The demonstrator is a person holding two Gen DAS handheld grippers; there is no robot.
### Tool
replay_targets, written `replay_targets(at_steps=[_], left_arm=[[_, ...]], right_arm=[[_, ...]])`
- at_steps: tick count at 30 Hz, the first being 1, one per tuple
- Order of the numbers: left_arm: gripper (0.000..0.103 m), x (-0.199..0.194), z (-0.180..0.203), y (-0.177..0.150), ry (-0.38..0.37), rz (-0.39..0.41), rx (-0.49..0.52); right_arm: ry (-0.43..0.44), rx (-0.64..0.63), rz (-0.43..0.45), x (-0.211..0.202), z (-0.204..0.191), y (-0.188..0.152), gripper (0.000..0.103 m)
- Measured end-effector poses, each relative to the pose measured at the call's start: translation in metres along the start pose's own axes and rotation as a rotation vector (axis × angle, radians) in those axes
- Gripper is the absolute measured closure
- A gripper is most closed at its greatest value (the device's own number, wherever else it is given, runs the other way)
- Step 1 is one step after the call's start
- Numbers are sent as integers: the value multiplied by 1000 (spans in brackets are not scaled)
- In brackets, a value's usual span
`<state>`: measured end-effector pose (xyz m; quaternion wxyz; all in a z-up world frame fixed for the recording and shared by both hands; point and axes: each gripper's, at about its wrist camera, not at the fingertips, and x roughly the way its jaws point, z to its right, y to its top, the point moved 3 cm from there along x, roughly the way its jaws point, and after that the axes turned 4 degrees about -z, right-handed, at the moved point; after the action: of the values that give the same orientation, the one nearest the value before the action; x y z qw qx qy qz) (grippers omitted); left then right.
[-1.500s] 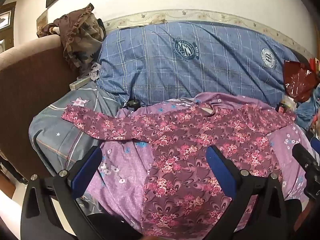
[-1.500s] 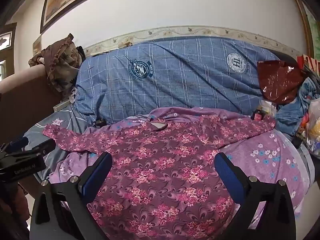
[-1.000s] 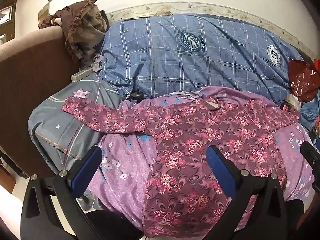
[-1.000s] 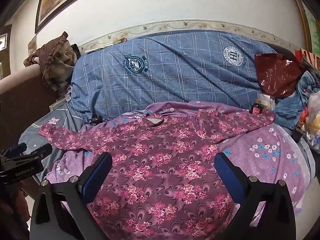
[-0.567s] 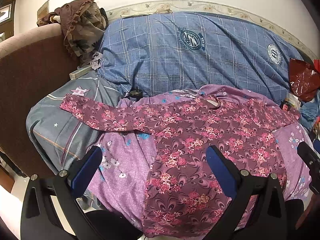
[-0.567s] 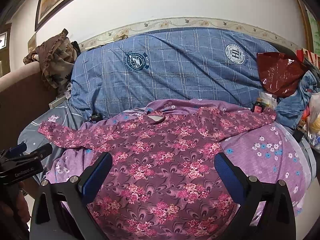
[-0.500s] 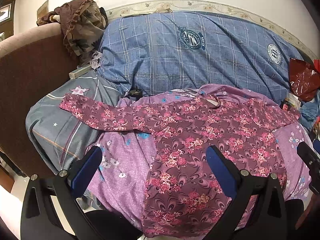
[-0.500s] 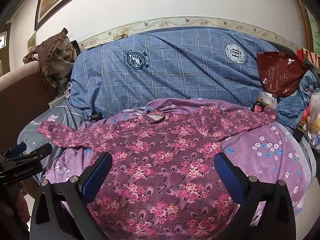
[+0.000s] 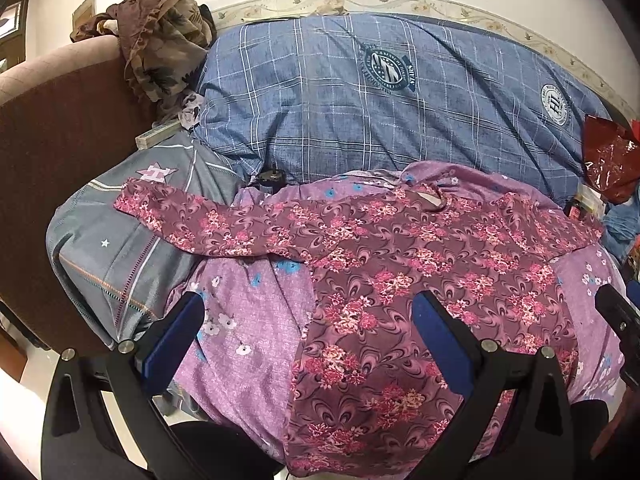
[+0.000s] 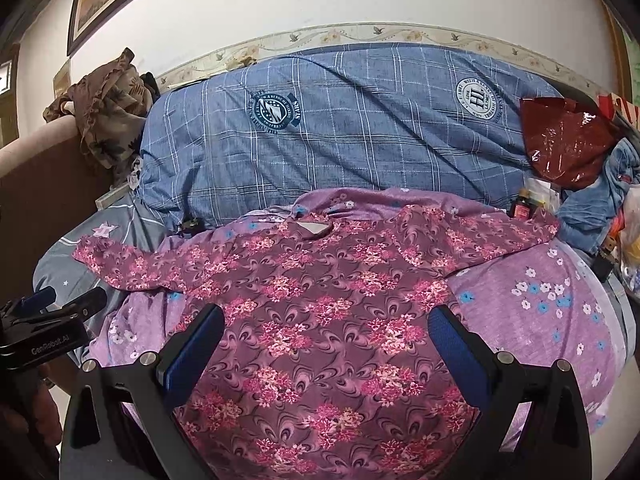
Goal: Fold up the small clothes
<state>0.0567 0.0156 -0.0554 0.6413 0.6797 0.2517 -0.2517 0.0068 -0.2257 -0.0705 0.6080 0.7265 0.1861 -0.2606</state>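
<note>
A maroon long-sleeved top with pink flowers lies spread flat on a lilac flowered sheet, collar toward the wall and both sleeves stretched out sideways. My left gripper hovers open over the top's left hem side, with nothing between its blue pads. Over the top's lower middle hangs my right gripper, open and empty too. The left gripper's body shows at the left edge of the right wrist view.
A big blue checked duvet is rolled along the wall behind the top. A grey pillow and brown sofa arm lie left, with a brown patterned cloth on it. A red bag and clutter sit right.
Both grippers stay open and hover; the views have shifted only slightly. The top has not moved.
</note>
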Motion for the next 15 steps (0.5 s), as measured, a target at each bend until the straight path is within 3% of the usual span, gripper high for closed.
replay_targets(at_steps=[15], left_arm=[[0,13,-27,3,6,-12,-44]], right_arm=[[10,-63,-21,8,-31,6,1]])
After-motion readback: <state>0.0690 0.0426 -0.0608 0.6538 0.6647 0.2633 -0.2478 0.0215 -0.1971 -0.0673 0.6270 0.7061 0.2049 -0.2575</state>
